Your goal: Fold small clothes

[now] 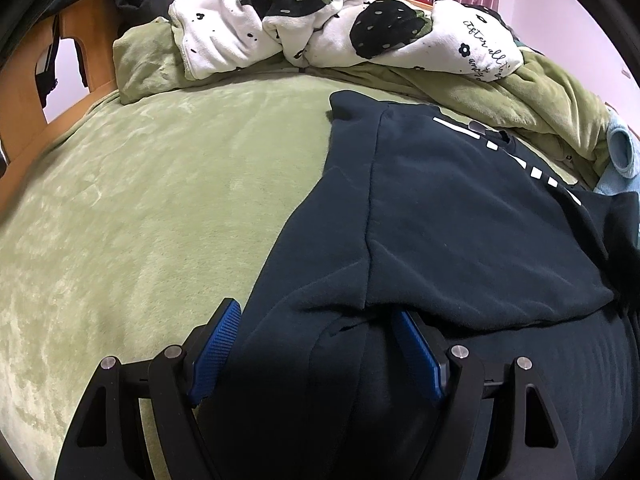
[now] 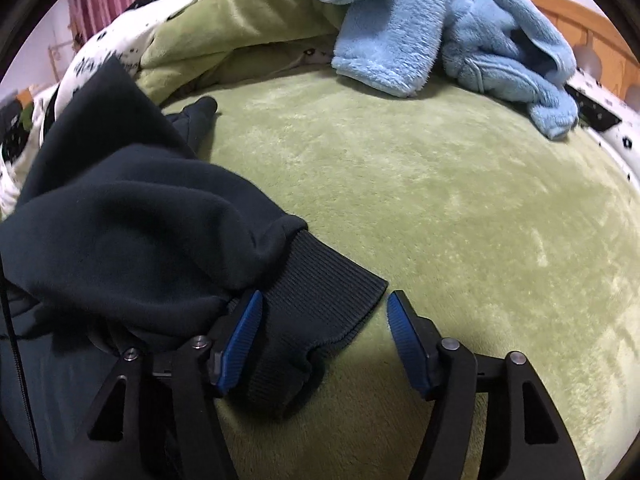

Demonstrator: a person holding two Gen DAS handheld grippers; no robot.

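Observation:
A dark navy sweatshirt (image 1: 460, 216) with white lettering lies on the green bed cover (image 1: 140, 200), its left side folded in over the body. My left gripper (image 1: 316, 320) is open, its blue pads either side of the garment's lower left edge, with cloth between them. In the right wrist view the same sweatshirt (image 2: 120, 216) is bunched at the left, and its ribbed cuff (image 2: 320, 300) lies flat between the pads of my right gripper (image 2: 324, 312), which is open. The cuff touches the left pad; the right pad is apart from it.
A light blue fleece garment (image 2: 440, 40) lies heaped at the far side of the bed cover (image 2: 440, 200). A white blanket with black strawberries (image 1: 320, 24) and a rumpled green duvet (image 1: 540, 96) lie behind. A wooden bed frame (image 1: 24, 92) stands at the left.

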